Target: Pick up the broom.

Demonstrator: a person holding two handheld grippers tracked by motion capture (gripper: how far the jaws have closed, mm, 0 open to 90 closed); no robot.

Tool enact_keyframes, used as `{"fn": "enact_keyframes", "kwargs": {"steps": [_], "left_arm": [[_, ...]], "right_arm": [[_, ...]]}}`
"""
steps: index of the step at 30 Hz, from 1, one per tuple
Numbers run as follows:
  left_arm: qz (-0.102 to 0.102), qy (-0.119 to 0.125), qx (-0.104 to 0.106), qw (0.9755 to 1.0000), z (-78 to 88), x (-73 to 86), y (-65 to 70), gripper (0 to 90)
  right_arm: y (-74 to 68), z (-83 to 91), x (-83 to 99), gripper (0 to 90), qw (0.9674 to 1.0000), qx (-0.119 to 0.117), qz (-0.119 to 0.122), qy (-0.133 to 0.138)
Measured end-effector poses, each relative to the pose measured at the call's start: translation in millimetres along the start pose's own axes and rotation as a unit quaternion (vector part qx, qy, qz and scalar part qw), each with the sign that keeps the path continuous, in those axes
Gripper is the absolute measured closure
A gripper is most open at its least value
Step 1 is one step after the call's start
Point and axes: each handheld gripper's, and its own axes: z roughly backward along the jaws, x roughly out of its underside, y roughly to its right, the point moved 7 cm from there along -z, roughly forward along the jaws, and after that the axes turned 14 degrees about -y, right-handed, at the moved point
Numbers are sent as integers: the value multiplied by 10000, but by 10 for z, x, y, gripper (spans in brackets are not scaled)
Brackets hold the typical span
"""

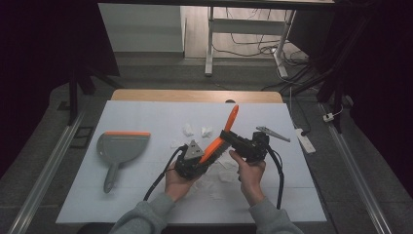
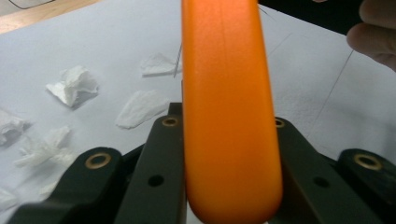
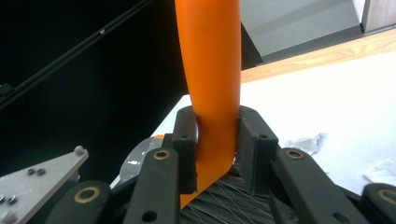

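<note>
The orange brush (image 1: 221, 138) is held above the table (image 1: 146, 195) by 2 grippers, the left gripper (image 1: 195, 163) clamped on its head end and the right gripper (image 1: 234, 139) on its handle, while the paper scraps (image 2: 74, 86) are not yet swept into the dustpan (image 1: 119, 148).

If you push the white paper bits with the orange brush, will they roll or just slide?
The paper scraps look crumpled and thin, so probably light, sliding or tumbling easily. The brush bristles look fine, so some may slip under.
</note>
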Motion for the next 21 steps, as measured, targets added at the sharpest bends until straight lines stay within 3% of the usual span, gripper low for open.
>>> {"fn": "enact_keyframes", "kwargs": {"steps": [7,8,9,11,12,13,15,17,21], "left_arm": [[-65,-118,21,9999,40,20,-62,803],[-68,-146,21,9999,47,23,-71,803],[-72,-175,16,9998,56,27,-87,803],[-63,-236,40,9997,82,37,-126,803],[-60,-266,27,9996,101,43,-150,803],[-63,-287,27,9996,126,50,-177,803],[-74,-382,15,9992,187,69,-241,803],[-76,-424,12,9991,238,84,-282,803],[-217,-651,21,9976,328,121,-335,802]], "right_arm": [[-23,-25,-10,674,9996,95,229,-111],[-26,-30,-11,631,9988,214,415,-167],[-26,-30,-11,631,9988,214,415,-167],[-17,-11,-16,519,9966,395,664,-294],[-17,-11,-16,519,9966,395,664,-294],[-4,26,-16,485,9944,429,876,-400],[2,48,-16,466,9934,431,961,-459],[20,91,-19,444,9901,480,1179,-597],[25,154,-6,417,9813,515,1604,-927]]}}
